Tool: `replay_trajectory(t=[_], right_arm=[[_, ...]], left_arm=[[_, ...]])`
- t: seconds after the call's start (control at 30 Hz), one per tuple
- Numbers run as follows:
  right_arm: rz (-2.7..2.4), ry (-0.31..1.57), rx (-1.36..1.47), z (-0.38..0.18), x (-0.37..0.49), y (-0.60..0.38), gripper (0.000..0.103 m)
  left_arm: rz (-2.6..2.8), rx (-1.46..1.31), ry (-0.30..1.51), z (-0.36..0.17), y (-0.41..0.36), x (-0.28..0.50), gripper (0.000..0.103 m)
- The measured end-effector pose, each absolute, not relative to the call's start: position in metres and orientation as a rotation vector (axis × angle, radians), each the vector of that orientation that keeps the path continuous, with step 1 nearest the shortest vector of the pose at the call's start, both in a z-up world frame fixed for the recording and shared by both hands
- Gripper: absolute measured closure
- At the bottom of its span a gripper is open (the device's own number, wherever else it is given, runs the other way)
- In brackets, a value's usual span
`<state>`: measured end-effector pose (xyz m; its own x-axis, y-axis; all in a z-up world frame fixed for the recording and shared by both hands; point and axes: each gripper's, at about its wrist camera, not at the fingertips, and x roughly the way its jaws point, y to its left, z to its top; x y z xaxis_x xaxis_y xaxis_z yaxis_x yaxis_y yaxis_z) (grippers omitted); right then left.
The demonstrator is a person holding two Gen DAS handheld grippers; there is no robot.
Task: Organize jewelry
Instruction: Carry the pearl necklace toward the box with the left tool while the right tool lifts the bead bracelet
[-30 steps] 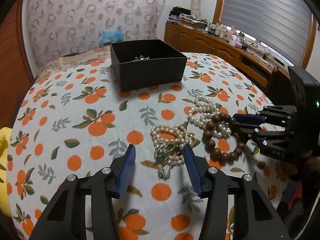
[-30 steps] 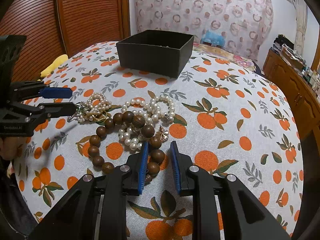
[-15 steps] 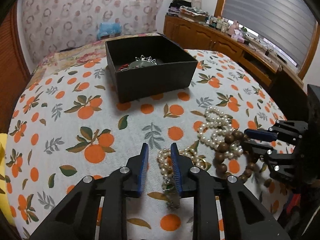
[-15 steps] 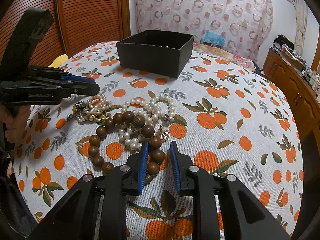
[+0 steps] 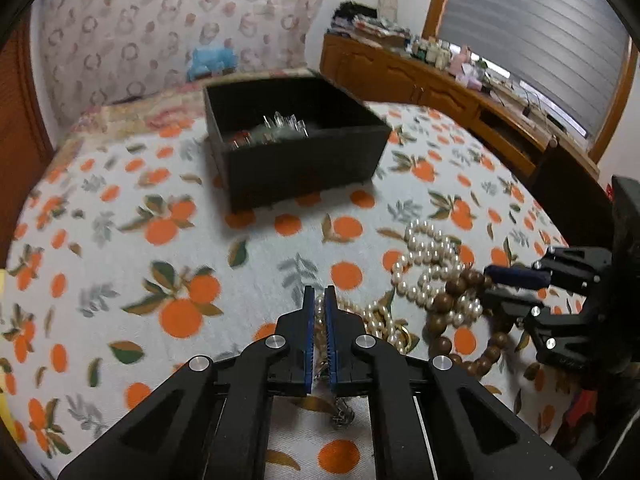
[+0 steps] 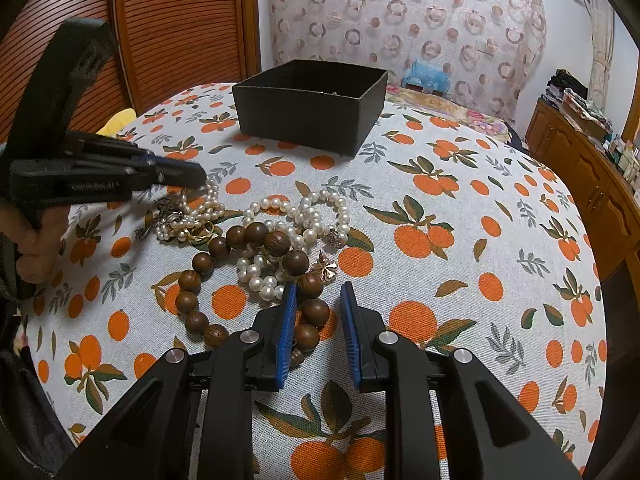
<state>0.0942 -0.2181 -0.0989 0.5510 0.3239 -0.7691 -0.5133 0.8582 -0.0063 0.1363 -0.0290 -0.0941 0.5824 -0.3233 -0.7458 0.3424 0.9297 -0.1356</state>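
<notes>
On the orange-print tablecloth (image 6: 460, 184), the left gripper (image 5: 319, 300) has its blue-padded jaws pinched nearly together on a strand of the small pearl bracelet (image 6: 196, 216), which trails from the fingertips down onto the cloth. This bracelet is a tangle of small cream pearls mixed with gold-coloured links and a dull metal charm (image 5: 342, 420) that hangs below the jaws in the left wrist view; motion blur there makes it hard to say exactly which part of the strand is clamped. The person's hand (image 6: 36, 240) grips the handle of that tool at the left edge of the right wrist view.

The right gripper (image 6: 318, 300) stands with its jaws parted, low over the cloth, and two dark beads of the wooden bead bracelet (image 6: 240, 248) lie between its fingers without being squeezed. These beads are large, round and brown, some carved, and they curve in a loop from the gripper out to the left. Lying across that loop is a pearl necklace (image 6: 304, 216) of bigger white pearls, coiled in loose rings, with a small rose-gold clover earring (image 6: 325, 269) just beside the wooden beads.

Farther back, well apart from the pile, sits the black box (image 6: 308, 108), open-topped and square. The left wrist view shows silver and reddish pieces (image 5: 268, 130) already lying inside it.
</notes>
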Motion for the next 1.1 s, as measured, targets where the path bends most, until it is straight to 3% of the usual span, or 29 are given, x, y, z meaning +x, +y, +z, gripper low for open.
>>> replay_trajectory(t=[0.13,0.23,1.1], right_arm=[[0.503,0.854,-0.239,-0.099,0.094,-0.219,0.079],[0.513,0.849,-0.239,-0.097,0.093,-0.218,0.088],[0.589,0.647,-0.205,-0.003,0.090,-0.211,0.088]], left_arm=[[-0.372,0.029,0.804,-0.073,-0.027,0.127,0.099],[-0.369,0.020,0.766,-0.058,-0.025,0.121,0.099],[-0.367,0.024,0.520,0.046,-0.018,0.094,0.099]])
